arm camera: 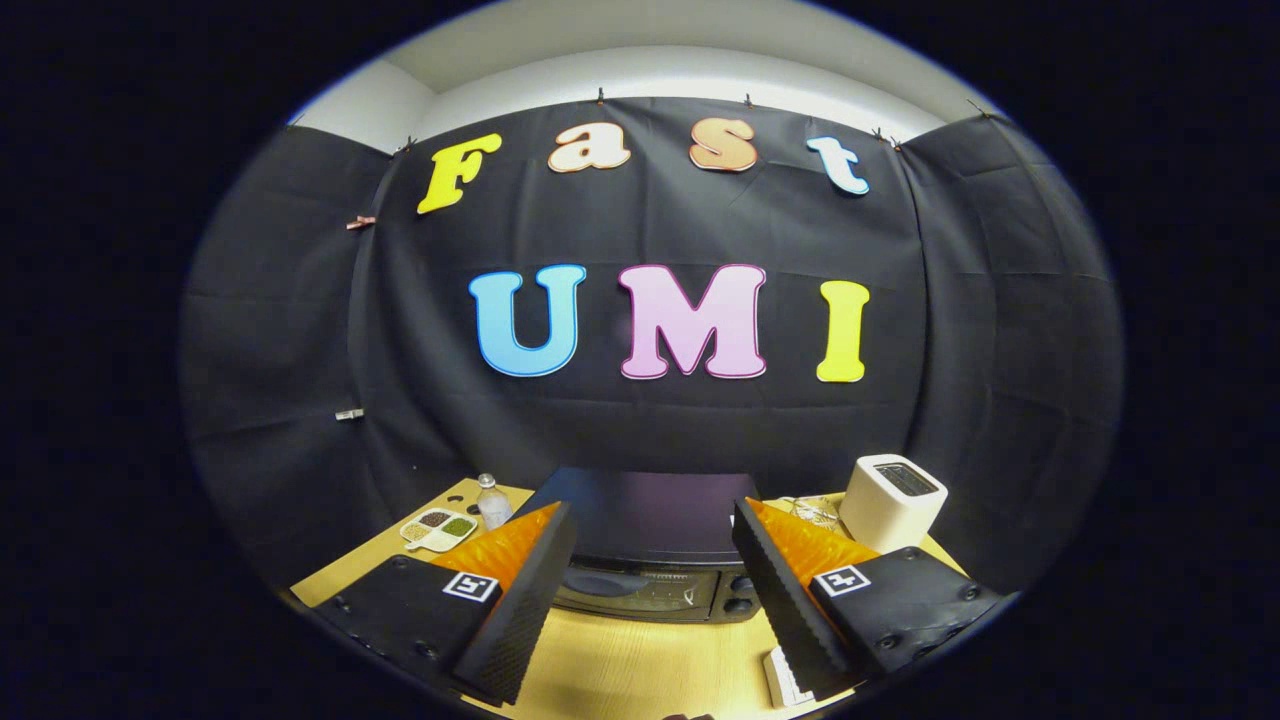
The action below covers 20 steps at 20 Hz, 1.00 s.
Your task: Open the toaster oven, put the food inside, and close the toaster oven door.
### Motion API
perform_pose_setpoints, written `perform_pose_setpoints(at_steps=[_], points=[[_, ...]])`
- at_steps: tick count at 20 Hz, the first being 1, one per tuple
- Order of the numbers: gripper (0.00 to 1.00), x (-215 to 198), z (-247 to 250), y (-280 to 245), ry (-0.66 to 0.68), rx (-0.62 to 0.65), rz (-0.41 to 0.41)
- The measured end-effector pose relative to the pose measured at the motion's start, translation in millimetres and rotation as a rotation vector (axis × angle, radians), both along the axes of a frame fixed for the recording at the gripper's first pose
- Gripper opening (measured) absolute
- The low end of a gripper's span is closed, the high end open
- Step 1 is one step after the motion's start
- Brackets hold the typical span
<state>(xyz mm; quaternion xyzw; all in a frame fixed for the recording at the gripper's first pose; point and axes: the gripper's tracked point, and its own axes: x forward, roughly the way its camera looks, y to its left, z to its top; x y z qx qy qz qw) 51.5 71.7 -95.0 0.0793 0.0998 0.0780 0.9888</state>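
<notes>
We hold our gripper (650,560) with its fingers wide apart and holding nothing, and the toaster oven (650,545) sits just beyond them with its door shut, so the job could be starting or done.

One toaster oven (650,560), one toaster (890,500), one bottle (492,503).

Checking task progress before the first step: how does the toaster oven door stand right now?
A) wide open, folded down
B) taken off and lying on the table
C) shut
C: the toaster oven shows its door upright and closed, seen between the open gripper fingers.
</notes>
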Motion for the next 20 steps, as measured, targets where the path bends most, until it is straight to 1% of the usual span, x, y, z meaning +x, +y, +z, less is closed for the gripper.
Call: perform_pose_setpoints(at_steps=[4,6,7,9,11,15,20], points=[[0.98,-9.2,17.8,-42.6,-0.006,-0.010,-0.040],[0.98,-14.6,24.9,-58.6,-0.006,0.005,-0.059],[0.98,-16.8,30.3,-69.1,-0.015,0.002,-0.081],[0.98,-18.8,48.4,-87.3,-0.088,-0.024,-0.116],[0.98,-25.1,58.6,-89.6,-0.125,-0.035,-0.115],[0.98,-28.7,62.8,-92.3,-0.129,-0.031,-0.110],[0.98,-28.0,59.7,-98.8,-0.111,-0.003,-0.128]])
